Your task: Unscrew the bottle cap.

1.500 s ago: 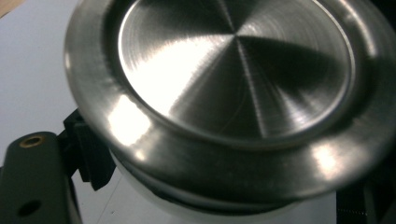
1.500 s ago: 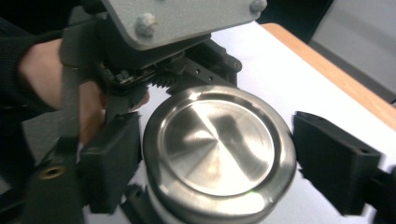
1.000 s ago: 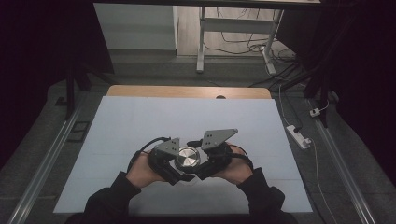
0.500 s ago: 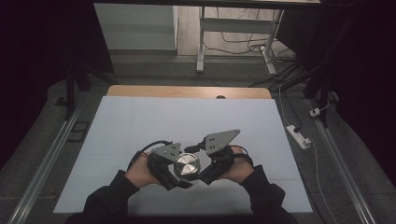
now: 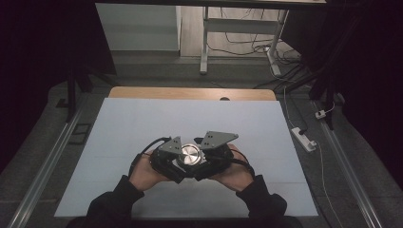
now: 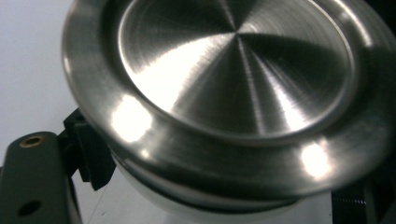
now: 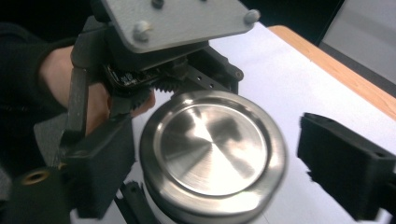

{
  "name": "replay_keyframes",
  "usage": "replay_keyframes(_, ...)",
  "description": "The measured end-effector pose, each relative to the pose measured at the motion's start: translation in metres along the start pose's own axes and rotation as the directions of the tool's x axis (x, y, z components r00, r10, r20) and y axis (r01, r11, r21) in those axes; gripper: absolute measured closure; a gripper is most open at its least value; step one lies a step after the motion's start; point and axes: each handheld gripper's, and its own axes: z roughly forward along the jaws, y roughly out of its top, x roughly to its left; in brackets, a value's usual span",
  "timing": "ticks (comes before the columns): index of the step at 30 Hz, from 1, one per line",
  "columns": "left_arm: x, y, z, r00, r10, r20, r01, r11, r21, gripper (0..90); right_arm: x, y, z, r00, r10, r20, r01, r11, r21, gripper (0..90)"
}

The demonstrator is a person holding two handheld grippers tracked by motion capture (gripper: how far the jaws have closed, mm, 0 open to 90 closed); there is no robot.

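Both hands meet low over the near bench edge; left gripper (image 5: 177,161) clamped tight, right gripper (image 5: 205,159) just spreading its fingers (image 7: 345,163).

Dim room w/ grey floor (image 5: 142,66), white-topped table (image 5: 142,123), metal desk legs (image 5: 205,42), cables (image 5: 247,38) behind.
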Motion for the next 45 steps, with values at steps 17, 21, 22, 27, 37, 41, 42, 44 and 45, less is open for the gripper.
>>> replay_keyframes(17,-0.013,0.004,-0.003,0.9555,0.172,0.240,-0.163,0.9849,-0.058,15.8,-0.013,-0.008,-0.012,0.9202,-0.112,-0.375,0.096,0.993,-0.062,19.5)
replay_keyframes(21,-0.010,0.005,-0.003,0.9802,0.122,0.155,-0.120,0.9925,-0.027,15.8,-0.014,-0.003,-0.018,0.9513,-0.054,-0.303,0.050,0.999,-0.023,7.4)
replay_keyframes(22,-0.008,0.004,-0.003,0.9858,0.101,0.134,-0.099,0.9948,-0.023,15.8,-0.014,-0.001,-0.021,0.9609,-0.042,-0.274,0.037,0.999,-0.023,6.7)
replay_keyframes(27,-0.004,0.004,-0.005,0.9989,0.029,0.036,-0.028,0.9994,-0.022,15.8,-0.001,0.007,-0.017,0.9964,-0.028,-0.080,0.029,0.999,0.015,7.6)
replay_keyframes(37,-0.008,0.007,-0.007,0.9994,0.034,0.008,-0.034,0.9994,-0.005,15.8,0.007,0.004,-0.002,1.0000,0.008,-0.001,-0.008,1.000,0.003,19.7)
replay_keyframes(41,-0.007,0.005,-0.006,0.9927,0.076,0.093,-0.075,0.9971,-0.010,15.8,0.003,0.004,-0.005,0.9961,-0.024,-0.085,0.025,1.000,0.016,19.9)
replay_keyframes(42,-0.008,0.004,-0.006,0.9893,0.086,0.118,-0.085,0.9963,-0.014,15.8,0.001,0.003,-0.005,0.9924,-0.023,-0.121,0.025,1.000,0.017,19.9)
replay_keyframes(44,-0.007,0.003,-0.005,0.9806,0.109,0.163,-0.106,0.9940,-0.026,15.8,-0.003,0.000,-0.007,0.9810,-0.024,-0.193,0.025,1.000,0.001,19.9)
replay_keyframes(45,-0.007,0.003,-0.005,0.9768,0.118,0.179,-0.115,0.9929,-0.030,15.8,-0.005,-0.001,-0.007,0.9746,-0.030,-0.222,0.029,1.000,-0.006,19.9)
